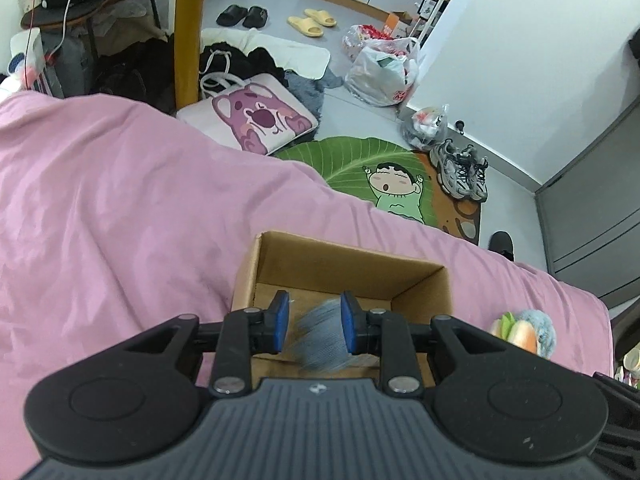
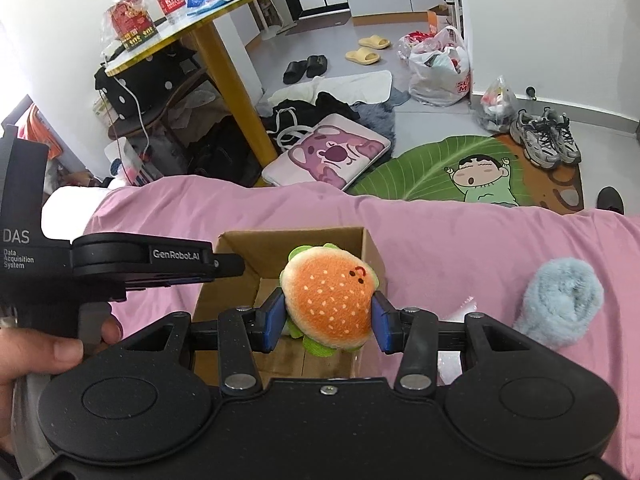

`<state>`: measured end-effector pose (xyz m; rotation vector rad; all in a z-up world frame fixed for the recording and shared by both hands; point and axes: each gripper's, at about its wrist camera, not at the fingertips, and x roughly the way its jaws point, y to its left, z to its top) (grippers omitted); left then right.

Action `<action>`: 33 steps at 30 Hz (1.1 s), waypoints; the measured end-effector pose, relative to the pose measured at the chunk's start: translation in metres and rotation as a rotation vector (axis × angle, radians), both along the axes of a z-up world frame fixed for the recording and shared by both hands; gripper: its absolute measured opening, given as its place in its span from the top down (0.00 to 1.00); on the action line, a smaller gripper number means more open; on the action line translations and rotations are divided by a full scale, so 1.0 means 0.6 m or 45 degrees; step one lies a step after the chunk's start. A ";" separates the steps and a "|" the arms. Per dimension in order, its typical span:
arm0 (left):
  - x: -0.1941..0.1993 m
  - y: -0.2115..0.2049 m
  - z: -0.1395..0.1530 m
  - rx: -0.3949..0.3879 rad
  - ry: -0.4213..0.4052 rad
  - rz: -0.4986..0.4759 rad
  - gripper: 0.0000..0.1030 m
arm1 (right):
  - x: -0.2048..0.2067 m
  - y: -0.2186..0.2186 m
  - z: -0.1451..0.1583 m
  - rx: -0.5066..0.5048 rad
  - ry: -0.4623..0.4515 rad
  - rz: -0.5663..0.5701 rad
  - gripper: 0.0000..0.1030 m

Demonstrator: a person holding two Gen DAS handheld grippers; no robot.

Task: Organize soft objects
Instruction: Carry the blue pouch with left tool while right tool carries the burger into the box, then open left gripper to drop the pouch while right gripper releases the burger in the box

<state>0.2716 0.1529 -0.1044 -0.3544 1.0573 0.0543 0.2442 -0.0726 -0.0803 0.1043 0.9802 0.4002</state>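
The right gripper [image 2: 328, 322] holds the burger toy [image 2: 330, 300] over the box [image 2: 240, 248]. The left gripper [image 1: 315, 322] stands wide, a blurred grey cloth [image 1: 322, 336] between its pads. Next, I think: release the toy into the box.

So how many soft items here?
3: burger plush in the right gripper, blue fluffy piece on the bedspread, blurred grey item at the left gripper. Box may hide more.
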 end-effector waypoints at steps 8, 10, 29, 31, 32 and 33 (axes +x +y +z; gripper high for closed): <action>0.003 0.006 0.004 0.000 0.010 0.011 0.72 | 0.014 0.018 -0.006 0.000 0.015 0.024 0.57; 0.000 0.008 0.011 0.004 0.008 0.015 0.71 | 0.018 0.024 -0.010 -0.003 0.017 0.032 0.57; -0.065 0.087 0.099 0.054 -0.071 0.242 0.13 | 0.031 0.049 0.015 0.235 0.016 0.087 0.19; -0.075 0.086 0.104 0.068 -0.082 0.253 0.12 | 0.025 0.040 0.021 0.237 0.011 0.075 0.17; -0.080 0.086 0.107 0.075 -0.088 0.256 0.10 | 0.020 0.035 0.024 0.231 0.012 0.073 0.16; -0.086 0.084 0.110 0.079 -0.094 0.258 0.09 | 0.017 0.032 0.025 0.225 0.013 0.070 0.14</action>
